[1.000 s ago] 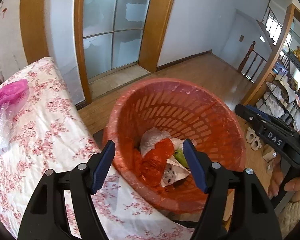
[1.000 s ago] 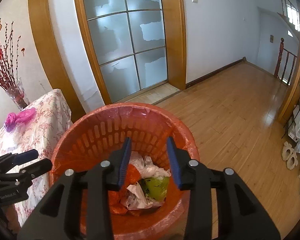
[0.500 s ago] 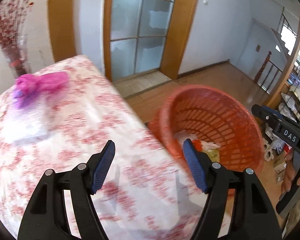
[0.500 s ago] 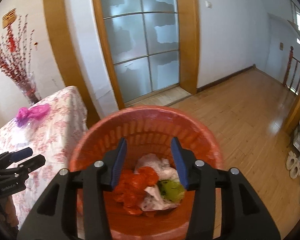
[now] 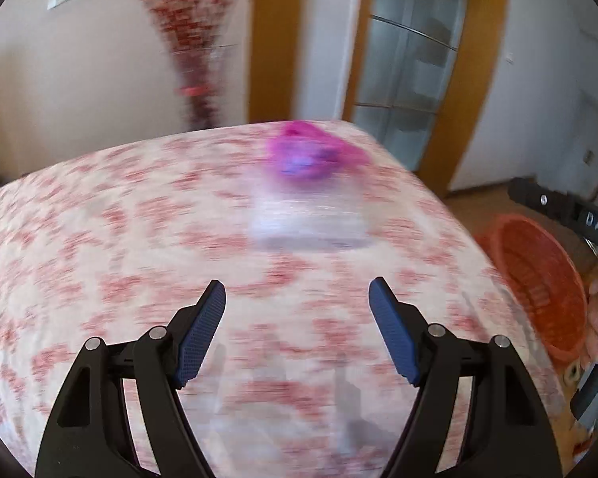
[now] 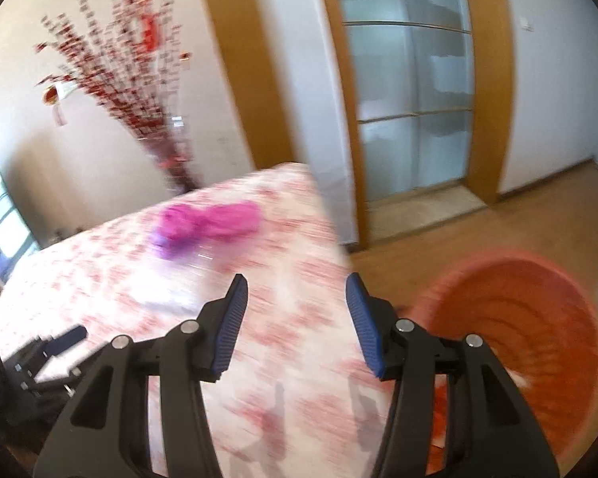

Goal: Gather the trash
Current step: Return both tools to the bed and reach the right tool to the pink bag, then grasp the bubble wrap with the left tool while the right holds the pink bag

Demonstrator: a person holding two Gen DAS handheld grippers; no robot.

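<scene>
A crumpled magenta plastic bag (image 5: 311,155) is lying on the far part of the floral-clothed desk (image 5: 139,263), touching a clear, pale wrapper (image 5: 311,225) just nearer. To the right, an orange slatted trash basket (image 6: 530,342) is standing on the floor beside the desk edge, holding blurred scraps.

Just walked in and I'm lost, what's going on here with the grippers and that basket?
A person is collecting trash with two handheld grippers. The left gripper and right gripper are both empty, jaws open, over the floral-clothed table. Ahead lies a pink crumpled plastic bag. The orange plastic basket stands on the floor beside the table.
</scene>
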